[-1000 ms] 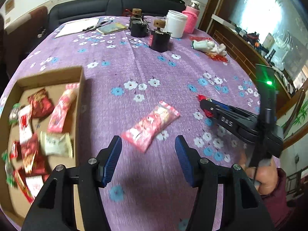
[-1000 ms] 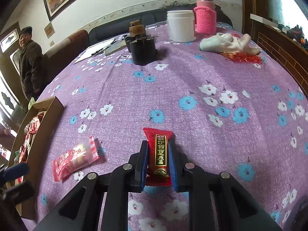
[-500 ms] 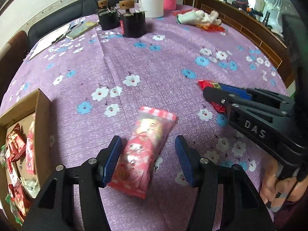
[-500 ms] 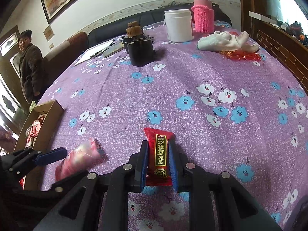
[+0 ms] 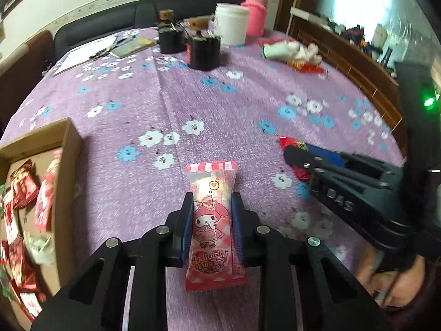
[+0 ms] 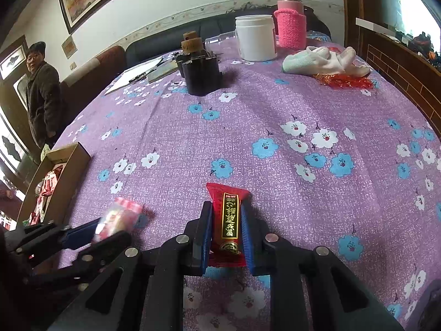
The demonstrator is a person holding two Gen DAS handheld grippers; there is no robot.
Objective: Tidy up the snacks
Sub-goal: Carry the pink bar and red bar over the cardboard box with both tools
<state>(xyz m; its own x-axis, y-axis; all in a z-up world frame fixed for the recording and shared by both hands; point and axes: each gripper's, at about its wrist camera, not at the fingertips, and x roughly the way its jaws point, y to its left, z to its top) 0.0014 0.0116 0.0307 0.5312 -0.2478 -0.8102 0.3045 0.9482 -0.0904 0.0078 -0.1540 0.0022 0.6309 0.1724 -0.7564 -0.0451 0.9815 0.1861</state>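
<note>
Over purple cloth (image 5: 193, 96), left tool (image 5: 211, 215) pinches pink snack (image 5: 212, 220) lengthwise between pads.

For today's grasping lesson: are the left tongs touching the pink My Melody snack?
Touching. The left wrist view shows both blue fingers of the left tongs pressed against the sides of the pink My Melody snack.

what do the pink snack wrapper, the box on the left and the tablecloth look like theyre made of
Pink snack wrapper, clamped in the left gripper: looks like thin glossy plastic film, given the sheen, printed cartoon and crimped ends.
Box: plain brown cardboard, matte, with raw cut edges.
Tablecloth: probably woven or textured cloth, matte purple with a speckled grain and printed flowers; the exact fibre cannot be told.
</note>
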